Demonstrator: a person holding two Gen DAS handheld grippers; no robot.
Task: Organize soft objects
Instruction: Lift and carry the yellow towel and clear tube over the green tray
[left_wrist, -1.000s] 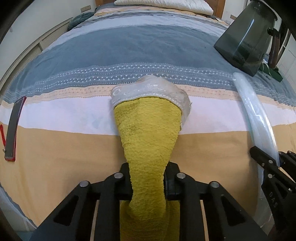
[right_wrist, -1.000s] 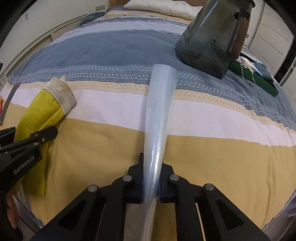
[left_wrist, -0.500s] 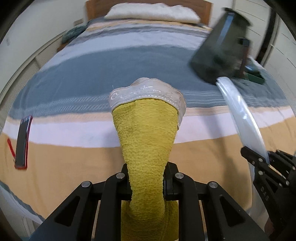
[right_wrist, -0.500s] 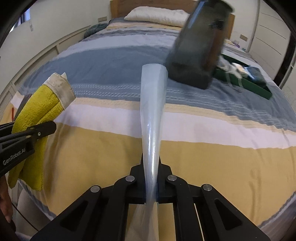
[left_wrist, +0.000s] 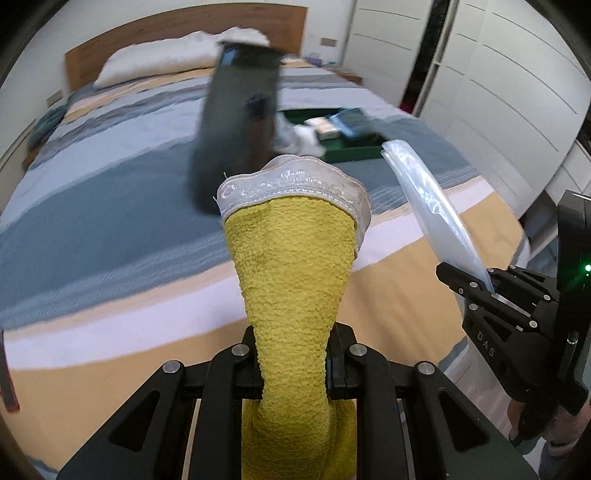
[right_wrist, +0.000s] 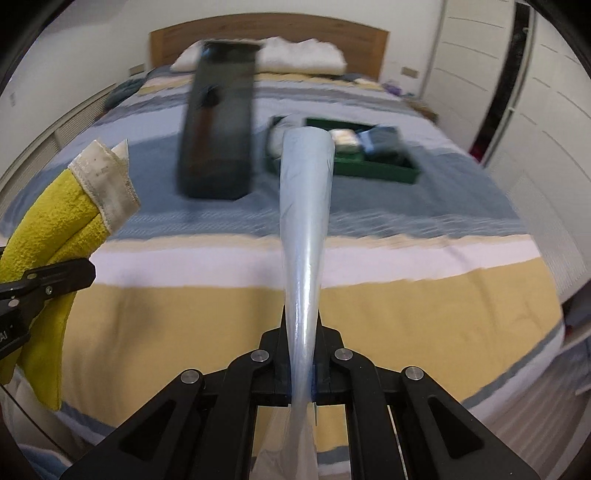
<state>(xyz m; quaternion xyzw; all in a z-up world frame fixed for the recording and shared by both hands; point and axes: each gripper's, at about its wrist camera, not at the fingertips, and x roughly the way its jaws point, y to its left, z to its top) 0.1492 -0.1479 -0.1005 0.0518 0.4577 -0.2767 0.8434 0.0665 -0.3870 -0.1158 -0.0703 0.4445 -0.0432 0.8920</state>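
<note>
**Both tongs clamped, held above the bed**

Left tongs (left_wrist: 291, 365): jaws closed on a yellow towel (left_wrist: 295, 266), lower centre of frame, its white hem uppermost.

Right tongs (right_wrist: 303, 373): jaws pinched shut on a clear plastic bag (right_wrist: 304, 206), centre frame.

Background: striped bed (right_wrist: 406, 302), dark bin (right_wrist: 218, 133) upper centre, green tray (right_wrist: 369, 166) just right of it.

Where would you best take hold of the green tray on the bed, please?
Grip the green tray by its near long wall, coming from above with one finger inside. That wall stands upright and shows bare, while folded things fill the inside. Both tongs are full now.
</note>
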